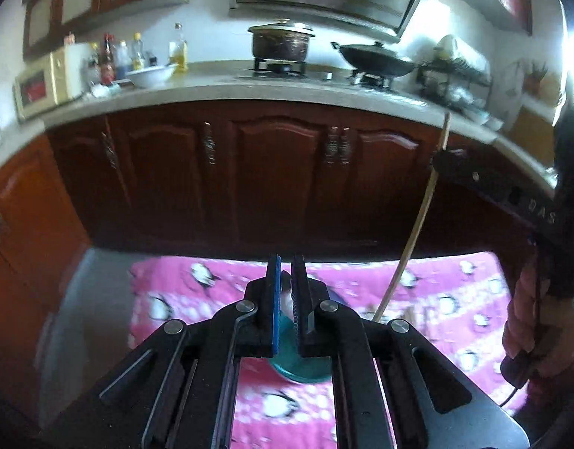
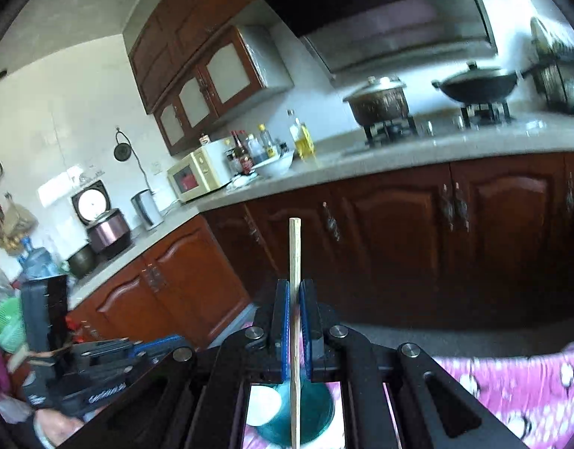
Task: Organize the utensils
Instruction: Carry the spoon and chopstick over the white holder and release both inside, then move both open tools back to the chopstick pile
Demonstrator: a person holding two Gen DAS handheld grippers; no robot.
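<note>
Wooden chopstick upright, right tongs clamped

Black tongs, blue pads

Open air ahead, cup below

Both grippers face clear space before the cabinet doors; the teal cup stands under them on the pink cloth.

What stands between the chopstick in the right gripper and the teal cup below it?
Nothing visible. The right gripper holds the chopstick upright, and its lower end hangs over the open teal cup on the pink cloth.
</note>
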